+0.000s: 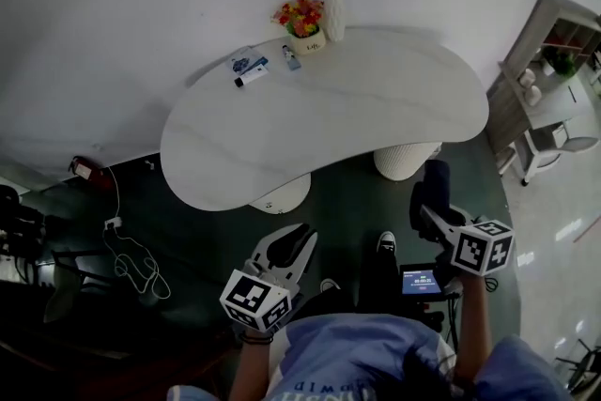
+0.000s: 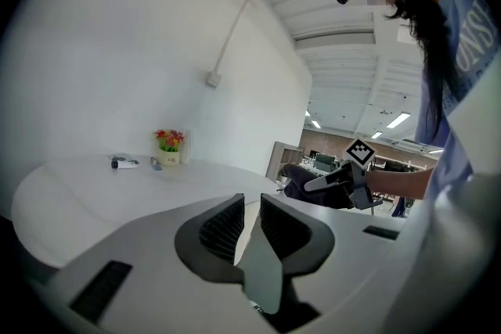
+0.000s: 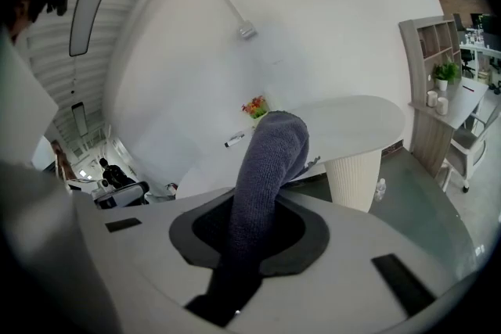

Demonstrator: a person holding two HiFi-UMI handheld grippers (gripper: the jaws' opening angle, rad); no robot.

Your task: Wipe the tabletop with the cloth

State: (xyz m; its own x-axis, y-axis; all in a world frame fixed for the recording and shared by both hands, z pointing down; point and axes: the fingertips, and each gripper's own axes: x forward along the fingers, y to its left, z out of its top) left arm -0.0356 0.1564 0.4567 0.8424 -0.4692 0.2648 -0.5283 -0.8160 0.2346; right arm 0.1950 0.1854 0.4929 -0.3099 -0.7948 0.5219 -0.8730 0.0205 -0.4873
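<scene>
Hovering short of the surface (image 1: 329,122) at twelve o'clock, the right gripper (image 3: 252,224) pinches the cloth (image 3: 268,160) in its fingers; the left gripper (image 2: 249,221) is empty, fingers narrowly apart. Better to lay the cloth flat (not bunched) before sweeping.

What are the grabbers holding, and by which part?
The right gripper pinches the grey cloth by its lower part; the rest sticks out. The left gripper holds nothing.

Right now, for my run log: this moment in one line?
left gripper: slightly open, empty | right gripper: shut on cloth | table: not reached
</scene>
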